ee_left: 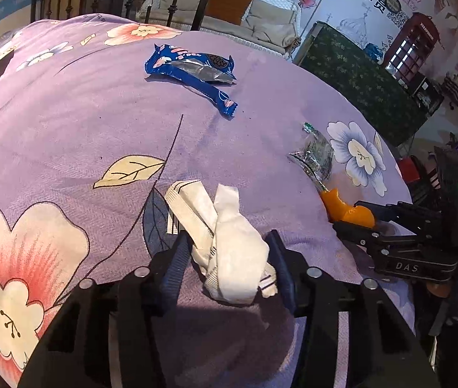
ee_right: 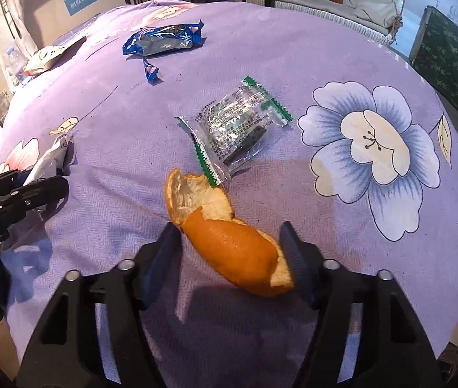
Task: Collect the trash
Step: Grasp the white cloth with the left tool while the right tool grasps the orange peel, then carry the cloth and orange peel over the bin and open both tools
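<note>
Left gripper [ee_left: 227, 252] jaws set wide, crumpled white wrapper [ee_left: 225, 242] sitting between the blue pads; left pad looks to touch it, right pad just beside, no clear squeeze, wrapper rests on the purple floral tablecloth [ee_left: 67, 123]. Right gripper [ee_right: 229, 249] jaws also spread wide around an orange peel [ee_right: 229, 245]; right pad at the peel's near end, left pad just beside its middle, real grip can't be told, peel lies on the cloth. Past the peel a clear wrapper with green edges [ee_right: 235, 123] touches or nearly touches the peel's far tip. Further back a blue snack wrapper [ee_right: 164, 40] with its torn strip beside it. Left wrist view alone shows the white wrapper whole, plus the right gripper from the side with the peel as an orange sliver; right wrist view alone shows the peel's pale inner side and the clear wrapper's print, and catches the left gripper at its left edge with the white wrapper mostly hidden. Sofa [ee_left: 229, 9] beyond the table.
</note>
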The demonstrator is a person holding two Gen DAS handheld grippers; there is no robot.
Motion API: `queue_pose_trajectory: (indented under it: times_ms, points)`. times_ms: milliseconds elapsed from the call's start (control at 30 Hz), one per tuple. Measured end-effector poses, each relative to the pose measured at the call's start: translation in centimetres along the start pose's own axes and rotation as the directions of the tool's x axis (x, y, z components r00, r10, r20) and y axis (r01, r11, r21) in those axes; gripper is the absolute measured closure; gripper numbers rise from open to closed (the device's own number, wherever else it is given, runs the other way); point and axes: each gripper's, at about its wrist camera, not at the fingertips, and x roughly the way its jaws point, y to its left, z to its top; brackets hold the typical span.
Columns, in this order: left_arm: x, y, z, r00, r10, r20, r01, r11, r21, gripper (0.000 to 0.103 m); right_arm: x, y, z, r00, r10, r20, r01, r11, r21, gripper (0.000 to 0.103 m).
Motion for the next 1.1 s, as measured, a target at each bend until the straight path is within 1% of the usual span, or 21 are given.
queue_pose_trajectory:
  times_ms: [33, 67, 100, 133, 167, 233, 300, 433, 567, 667, 833, 967, 1100]
  points:
    - [0.0, -0.1, -0.1, 1.0, -0.002, 0.001, 0.002, 1.0, 0.005, 0.064, -0.1, 0.0, -0.1, 1.0, 0.005, 0.005, -0.005, 1.0, -0.004, 0.054]
    - [-0.2, -0.2, -0.2, 1.0, -0.002, 0.007, 0.002, 1.0, 0.012, 0.065, -0.3, 0.0, -0.2, 1.0, 0.004, 0.014, -0.004, 1.0, -0.006, 0.058]
    - [-0.3, -0.2, -0.3, 1.0, -0.002, 0.014, 0.002, 1.0, 0.017, 0.066, -0.5, 0.1, -0.2, 1.0, 0.006, 0.021, -0.006, 1.0, -0.006, 0.067]
    - [-0.5, -0.3, -0.3, 1.0, -0.003, 0.02, 0.002, 1.0, 0.022, 0.067, -0.8, 0.0, -0.3, 1.0, 0.011, 0.028, -0.011, 1.0, -0.004, 0.073]
    - [-0.6, -0.4, -0.4, 1.0, -0.004, 0.025, 0.004, 1.0, 0.025, 0.067, -1.0, 0.0, -0.4, 0.999, 0.017, 0.036, -0.017, 1.0, 0.003, 0.075]
    - [-1.0, -0.5, -0.5, 0.999, -0.009, 0.037, 0.008, 1.0, 0.029, 0.069, -1.7, -0.2, -0.8, 0.998, 0.033, 0.057, -0.035, 0.999, 0.022, 0.083]
    - [-1.5, -0.8, -0.8, 0.999, -0.017, 0.051, 0.015, 0.999, 0.036, 0.069, -2.3, -0.2, -1.3, 0.997, 0.043, 0.072, -0.045, 0.998, 0.036, 0.086]
    - [-2.8, -1.6, -1.5, 0.996, -0.023, 0.081, 0.018, 0.998, 0.058, 0.07, -4.1, -0.1, -2.3, 0.991, 0.057, 0.123, -0.065, 0.996, 0.059, 0.088]
    - [-4.1, -3.0, -2.5, 0.993, -0.048, 0.106, 0.039, 0.996, 0.083, 0.07, -6.2, -0.2, -3.3, 0.981, 0.074, 0.18, -0.09, 0.992, 0.084, 0.088]
    - [-5.3, -4.7, -3.2, 0.989, -0.065, 0.135, 0.049, 0.992, 0.119, 0.07, -8.3, 0.0, -4.3, 0.97, 0.079, 0.231, -0.103, 0.99, 0.095, 0.088]
    - [-6.9, -7.2, -4.2, 0.981, -0.117, 0.157, 0.091, 0.983, 0.16, 0.07, -11.1, -0.1, -6.3, 0.951, 0.095, 0.295, -0.137, 0.983, 0.126, 0.088]
    - [-7.6, -8.9, -5.1, 0.975, -0.151, 0.163, 0.12, 0.975, 0.188, 0.07, -13.1, -0.8, -8.3, 0.936, 0.085, 0.341, -0.146, 0.976, 0.159, 0.088]
    - [-8.1, -10.9, -6.1, 0.969, -0.187, 0.164, 0.148, 0.964, 0.22, 0.07, -15.3, -1.7, -10.6, 0.923, 0.054, 0.38, -0.137, 0.971, 0.196, 0.088]
